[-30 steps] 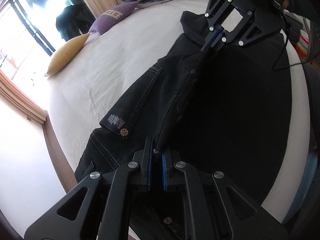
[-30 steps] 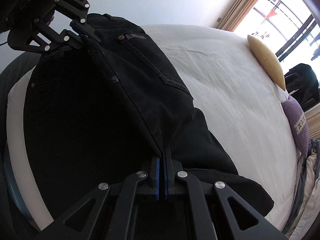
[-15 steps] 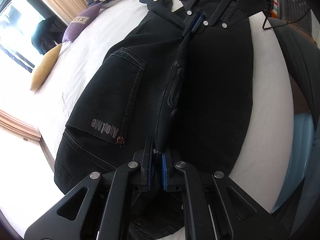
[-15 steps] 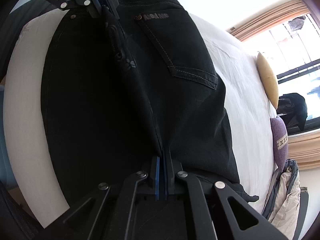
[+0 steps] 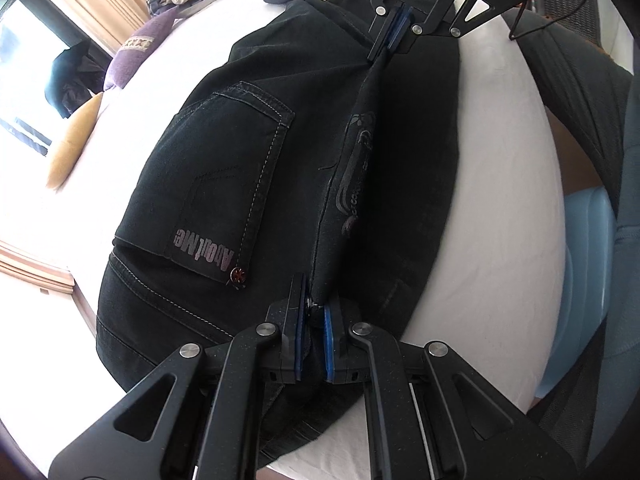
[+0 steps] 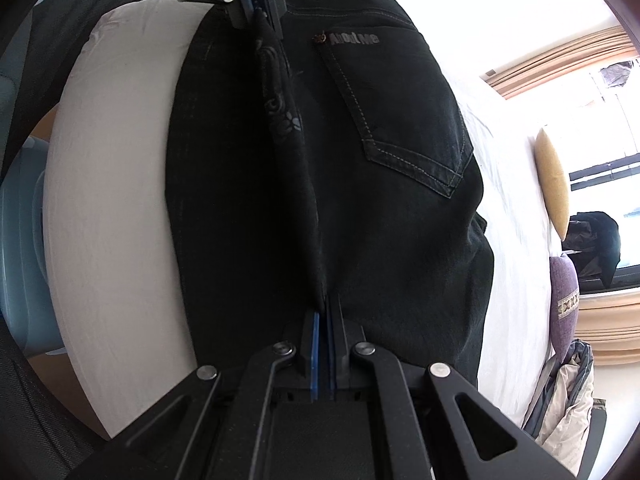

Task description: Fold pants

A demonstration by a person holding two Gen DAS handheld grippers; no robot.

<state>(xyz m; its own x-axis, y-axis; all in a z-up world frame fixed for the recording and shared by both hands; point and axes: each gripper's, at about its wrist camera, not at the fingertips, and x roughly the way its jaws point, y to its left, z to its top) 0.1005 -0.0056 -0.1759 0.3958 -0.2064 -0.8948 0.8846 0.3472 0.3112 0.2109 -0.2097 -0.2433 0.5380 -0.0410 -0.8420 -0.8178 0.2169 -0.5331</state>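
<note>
Left gripper [image 5: 311, 314], at the bottom of its own view, has its blue pads pressed together on a raised ridge of the black jeans [image 5: 248, 184], at the waistband end near the riveted pocket [image 5: 224, 200] printed "AboutMe". Across from it, the right gripper [image 5: 394, 36] pinches the same ridge farther down the garment, jaws squeezed on the cloth. A second ago this fold hung higher over the white bed [image 5: 496, 200], with the jeans draped steeply beneath it; now the cloth below lies spread flat on the sheet and the ridge sits low and taut between the two tools. By my reading, the lengthwise fold is nearly laid down, one half about to settle on the other, and release looks close. Both grippers have rolled noticeably at the wrist and sunk, and now point steeply downward along the crease. A yellow cushion [image 5: 66, 152] and a purple pillow [image 5: 140, 48] lie well apart, near the window.
</note>
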